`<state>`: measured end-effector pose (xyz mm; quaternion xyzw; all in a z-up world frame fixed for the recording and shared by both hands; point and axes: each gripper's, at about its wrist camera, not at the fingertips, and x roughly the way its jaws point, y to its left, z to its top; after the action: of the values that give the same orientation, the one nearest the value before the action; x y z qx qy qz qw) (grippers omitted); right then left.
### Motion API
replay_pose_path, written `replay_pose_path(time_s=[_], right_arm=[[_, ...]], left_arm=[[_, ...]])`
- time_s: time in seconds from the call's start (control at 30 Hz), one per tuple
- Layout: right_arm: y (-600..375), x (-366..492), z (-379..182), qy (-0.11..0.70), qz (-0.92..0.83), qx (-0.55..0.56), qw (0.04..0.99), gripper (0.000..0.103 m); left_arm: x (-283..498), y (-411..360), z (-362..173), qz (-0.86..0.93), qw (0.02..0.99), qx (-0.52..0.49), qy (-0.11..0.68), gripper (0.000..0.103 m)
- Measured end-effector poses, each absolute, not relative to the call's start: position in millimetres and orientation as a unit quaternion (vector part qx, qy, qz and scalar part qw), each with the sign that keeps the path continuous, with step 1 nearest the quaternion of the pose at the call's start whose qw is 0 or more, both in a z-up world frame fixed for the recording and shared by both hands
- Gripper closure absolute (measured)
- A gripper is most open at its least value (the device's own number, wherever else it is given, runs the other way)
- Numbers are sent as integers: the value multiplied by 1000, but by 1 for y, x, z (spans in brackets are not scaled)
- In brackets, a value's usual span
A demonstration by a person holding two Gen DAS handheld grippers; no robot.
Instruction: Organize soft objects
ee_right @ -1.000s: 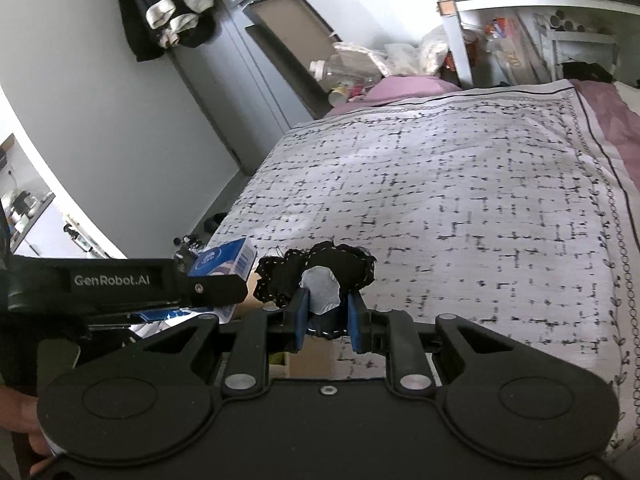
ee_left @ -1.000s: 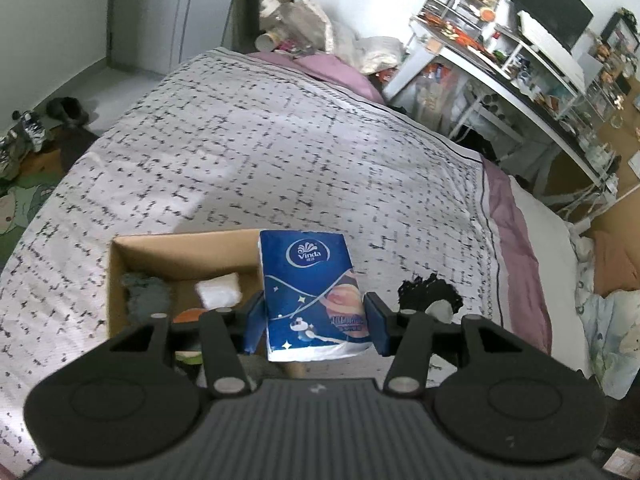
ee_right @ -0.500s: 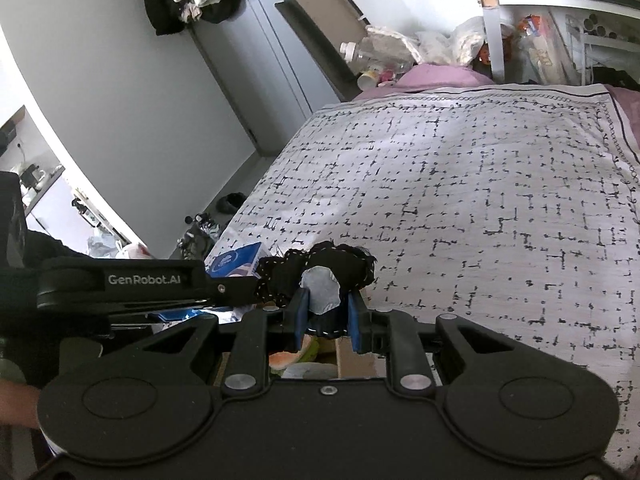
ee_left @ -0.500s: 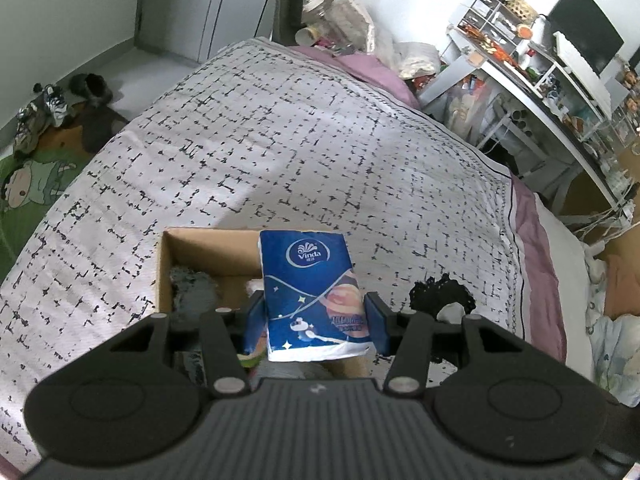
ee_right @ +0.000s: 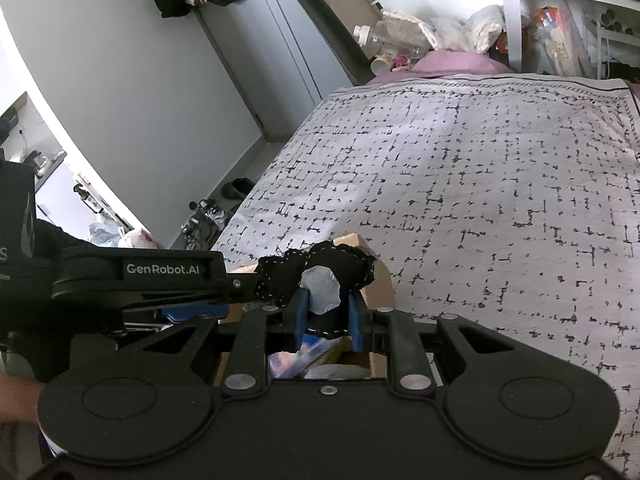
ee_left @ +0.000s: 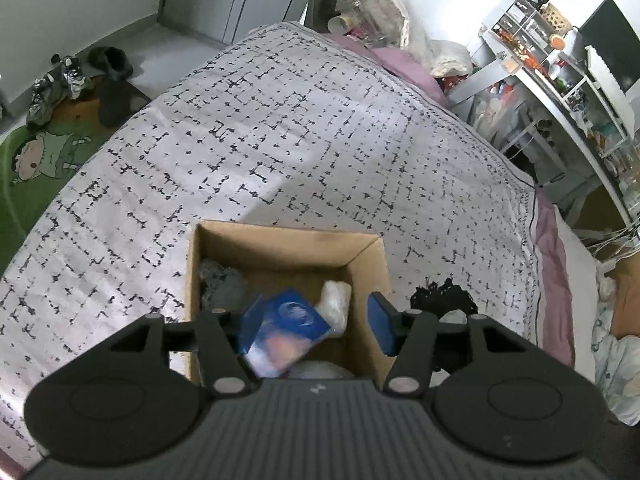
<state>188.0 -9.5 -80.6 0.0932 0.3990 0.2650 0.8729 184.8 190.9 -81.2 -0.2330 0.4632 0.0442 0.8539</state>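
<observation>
An open cardboard box (ee_left: 370, 256) sits on the bed. My left gripper (ee_left: 316, 320) is open above it. A blue tissue pack (ee_left: 282, 332) is blurred and tilted between the fingers, dropping into the box beside a grey soft thing (ee_left: 224, 286) and a white packet (ee_left: 336, 300). My right gripper (ee_right: 326, 316) is shut on a black soft toy with a grey patch (ee_right: 320, 276), held above the box's right edge (ee_right: 380, 284). The toy also shows in the left wrist view (ee_left: 440, 298).
The bed has a white cover with black marks (ee_left: 300, 140). Shoes and a green cartoon rug (ee_left: 36, 152) lie on the floor to the left. A cluttered white desk (ee_left: 560, 80) stands at the right. Bags and bottles (ee_right: 400, 40) pile past the bed's far end.
My left gripper has opened and let go of the blue tissue pack, which now falls tilted into the box. Both grippers have moved over the box. The right one still holds the black toy.
</observation>
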Motion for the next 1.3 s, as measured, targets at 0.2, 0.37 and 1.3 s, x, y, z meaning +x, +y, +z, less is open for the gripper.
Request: replay_pose_path(time_s=[0.2,0.37,1.3], right_arm=[[-6,186,-78,386,281,90,874,54],[-20,184,-76,385,281,108,872,48],[-125,140,-49,373,211,93,898,0]], left_arm=[[182,195,-80,49,851,-231,469,47],[180,197,-78,58,851,-226,471,43],[118,125,-40,48,865,-185,463,23]])
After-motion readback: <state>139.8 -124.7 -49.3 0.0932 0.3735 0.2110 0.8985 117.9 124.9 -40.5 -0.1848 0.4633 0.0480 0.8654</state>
